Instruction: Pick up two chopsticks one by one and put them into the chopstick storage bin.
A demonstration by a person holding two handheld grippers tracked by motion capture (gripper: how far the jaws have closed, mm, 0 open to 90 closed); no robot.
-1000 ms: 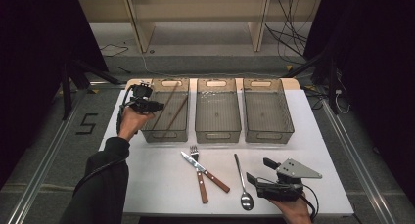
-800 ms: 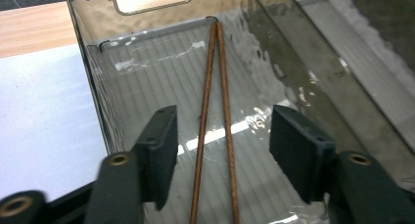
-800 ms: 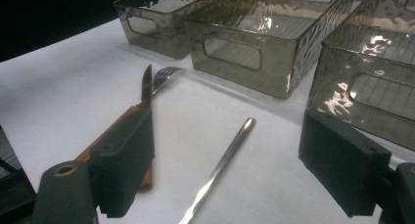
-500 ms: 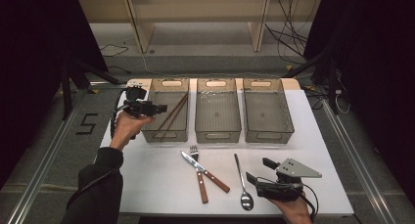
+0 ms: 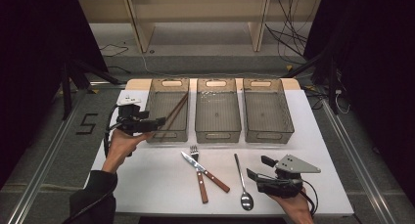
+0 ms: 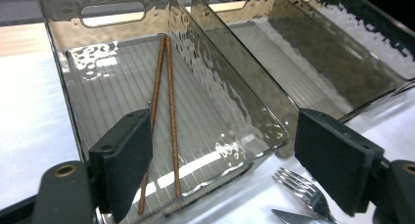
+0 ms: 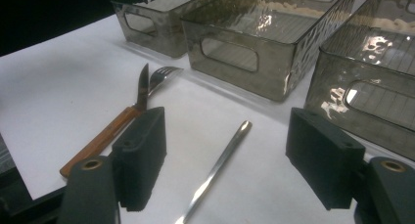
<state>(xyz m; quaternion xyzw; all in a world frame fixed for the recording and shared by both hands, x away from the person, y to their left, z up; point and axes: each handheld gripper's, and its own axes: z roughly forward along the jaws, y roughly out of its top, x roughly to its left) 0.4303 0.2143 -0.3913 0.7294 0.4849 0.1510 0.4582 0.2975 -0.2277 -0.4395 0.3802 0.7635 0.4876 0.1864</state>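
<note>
Now that the left gripper (image 5: pixel 159 121) has just spread its jaws, the 2 thin brown wooden chopsticks (image 6: pixel 163 116) lie released in the leftmost smoky clear plastic bin (image 5: pixel 151 99); the right gripper (image 5: pixel 258 168), narrowing yet empty, frames the long steel spoon (image 5: pixel 242 182), probably next.

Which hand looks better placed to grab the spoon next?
Right. The right gripper sits open beside the spoon, whose handle lies between its jaws in the right gripper view; the left gripper is by the chopsticks' bin.
</note>
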